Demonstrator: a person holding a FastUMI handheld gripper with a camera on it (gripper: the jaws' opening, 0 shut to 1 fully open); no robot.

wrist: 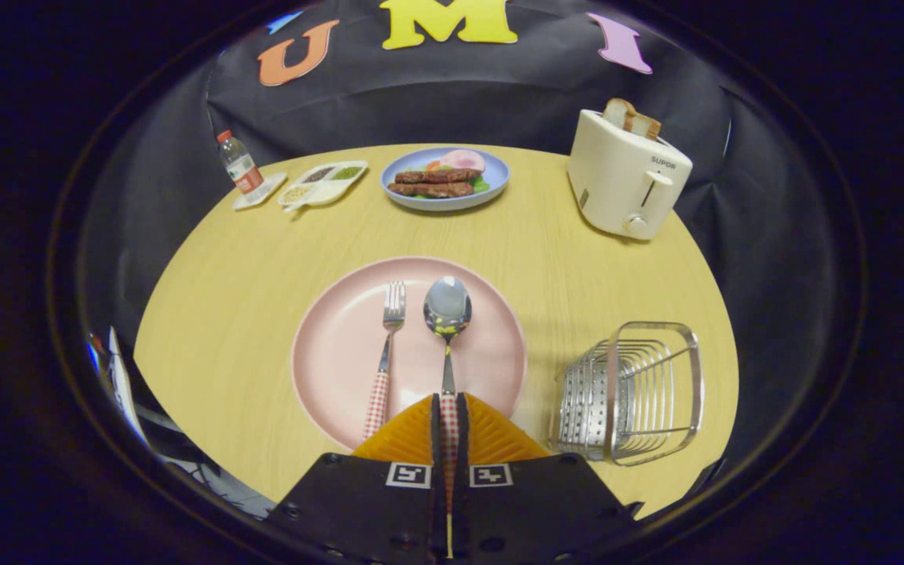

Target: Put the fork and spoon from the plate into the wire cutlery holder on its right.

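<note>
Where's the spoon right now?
In the gripper view, the spoon lies on the pink plate, right of the fork, its handle clamped in the gripper.

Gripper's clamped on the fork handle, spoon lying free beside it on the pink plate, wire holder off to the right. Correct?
Not quite. The gripper view shows the gripper shut on the spoon handle, not the fork's. The fork lies free to the spoon's left on the pink plate, and the wire holder is to the right.
</note>
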